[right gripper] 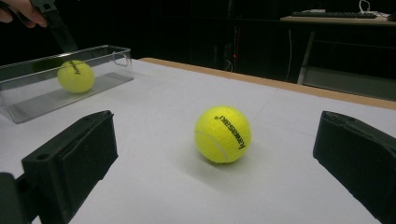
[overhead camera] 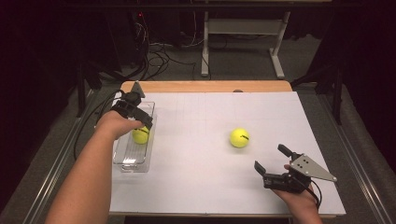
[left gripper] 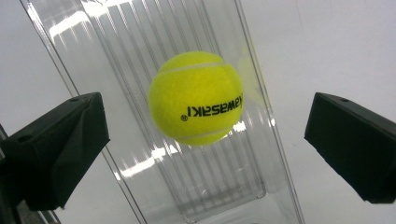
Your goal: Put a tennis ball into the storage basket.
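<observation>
Left gripper (overhead camera: 137,119) poised over the clear plastic tray (overhead camera: 122,158) at the table's left side, jaws spread wide with nothing pinched between them. In the left gripper view, both black jaws well apart from the tennis ball in the tray (left gripper: 196,98), one on each side, touching neither it nor the tray walls. Ball resting on the ribbed floor of the tray (left gripper: 224,196), black brand lettering facing the camera, upside down. From the high view, same ball (overhead camera: 140,135) about midway along the tray's length, partly hidden by the hand (overhead camera: 116,125) and jaw above it.

Right gripper (overhead camera: 272,162) low over the near right part of the white table top (overhead camera: 196,186), jaws likewise spread, holding nothing. In the right gripper view, second tennis ball (right gripper: 222,134) sitting on the bare table ahead of the jaws, between their lines but clear of both. From the high view, that ball (overhead camera: 239,137) right of the table's middle, near the right gripper, well apart from the tray.

Farther off in the right gripper view: the tray (right gripper: 28,109) with its ball (right gripper: 75,76) inside, the left gripper's jaw just above.
</observation>
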The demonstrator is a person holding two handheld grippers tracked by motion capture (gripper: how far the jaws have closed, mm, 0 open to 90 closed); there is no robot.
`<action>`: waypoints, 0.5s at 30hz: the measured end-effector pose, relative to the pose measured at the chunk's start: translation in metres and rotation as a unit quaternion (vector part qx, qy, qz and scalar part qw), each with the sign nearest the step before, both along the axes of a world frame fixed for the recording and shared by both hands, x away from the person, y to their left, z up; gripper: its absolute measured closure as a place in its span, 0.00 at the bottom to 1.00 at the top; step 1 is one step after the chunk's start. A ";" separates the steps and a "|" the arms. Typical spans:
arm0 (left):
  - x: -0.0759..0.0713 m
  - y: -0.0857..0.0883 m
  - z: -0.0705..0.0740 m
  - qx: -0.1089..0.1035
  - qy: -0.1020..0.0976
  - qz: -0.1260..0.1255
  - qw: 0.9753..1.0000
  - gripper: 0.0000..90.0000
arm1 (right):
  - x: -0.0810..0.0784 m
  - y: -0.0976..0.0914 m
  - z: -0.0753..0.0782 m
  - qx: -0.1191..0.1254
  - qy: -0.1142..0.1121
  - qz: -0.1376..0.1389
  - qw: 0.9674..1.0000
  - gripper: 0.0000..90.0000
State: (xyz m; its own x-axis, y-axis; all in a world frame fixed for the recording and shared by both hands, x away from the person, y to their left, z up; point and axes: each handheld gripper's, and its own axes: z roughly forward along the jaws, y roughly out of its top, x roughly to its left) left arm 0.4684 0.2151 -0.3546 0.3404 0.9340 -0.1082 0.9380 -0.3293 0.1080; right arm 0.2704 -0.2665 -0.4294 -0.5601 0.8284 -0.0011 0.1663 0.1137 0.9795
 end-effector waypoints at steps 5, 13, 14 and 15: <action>-0.004 0.001 0.001 0.006 0.002 -0.004 1.000 0.01 | 0.000 0.000 0.000 -0.001 -0.001 0.000 1.000 0.00; -0.008 -0.004 -0.004 0.017 0.004 -0.010 1.000 0.01 | 0.000 0.001 0.000 -0.004 -0.001 0.000 1.000 0.00; -0.009 -0.005 -0.005 0.018 0.007 -0.012 1.000 0.01 | 0.000 0.001 0.000 -0.004 0.000 0.000 1.000 0.00; -0.009 -0.006 -0.006 0.018 0.007 -0.012 1.000 0.01 | 0.000 0.001 0.000 -0.004 0.000 0.000 1.000 0.00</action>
State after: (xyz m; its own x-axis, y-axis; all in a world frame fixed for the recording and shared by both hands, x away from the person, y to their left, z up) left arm 0.4592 0.2090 -0.3601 0.3620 0.9288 -0.0789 0.9309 -0.3558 0.0827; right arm 0.2706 -0.2654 -0.4295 -0.5602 0.8283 -0.0079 0.1667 0.1221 0.9784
